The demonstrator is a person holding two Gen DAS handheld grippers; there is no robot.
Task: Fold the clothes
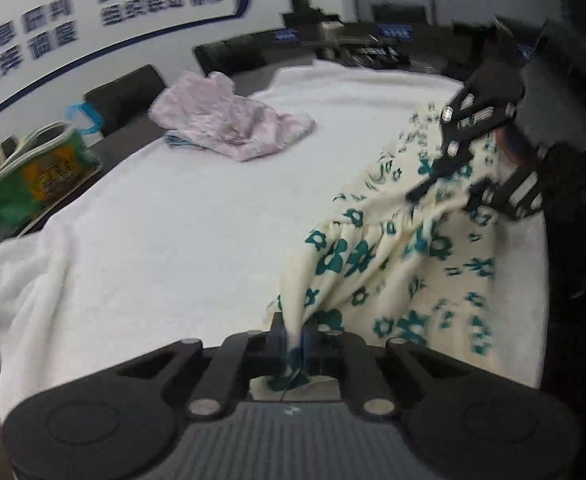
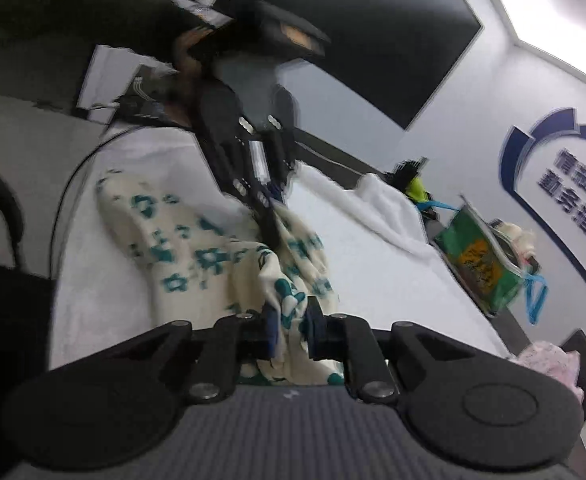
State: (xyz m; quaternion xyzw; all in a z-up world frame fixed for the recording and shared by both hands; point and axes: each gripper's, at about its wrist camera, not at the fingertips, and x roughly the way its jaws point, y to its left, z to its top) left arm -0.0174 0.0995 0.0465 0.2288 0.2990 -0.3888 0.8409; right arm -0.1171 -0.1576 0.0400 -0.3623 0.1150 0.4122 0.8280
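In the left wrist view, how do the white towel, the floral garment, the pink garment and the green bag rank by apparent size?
1. white towel
2. floral garment
3. pink garment and green bag: they look alike, and they lie at different distances from the camera, so I do not rank them.

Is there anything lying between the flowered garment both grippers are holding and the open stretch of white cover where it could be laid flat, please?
Nothing visible does. The flowered garment is pinched by the left gripper and right gripper, and the white cover beside it is bare. The pink garment lies farther back, and the green bag sits off the cover's edge.
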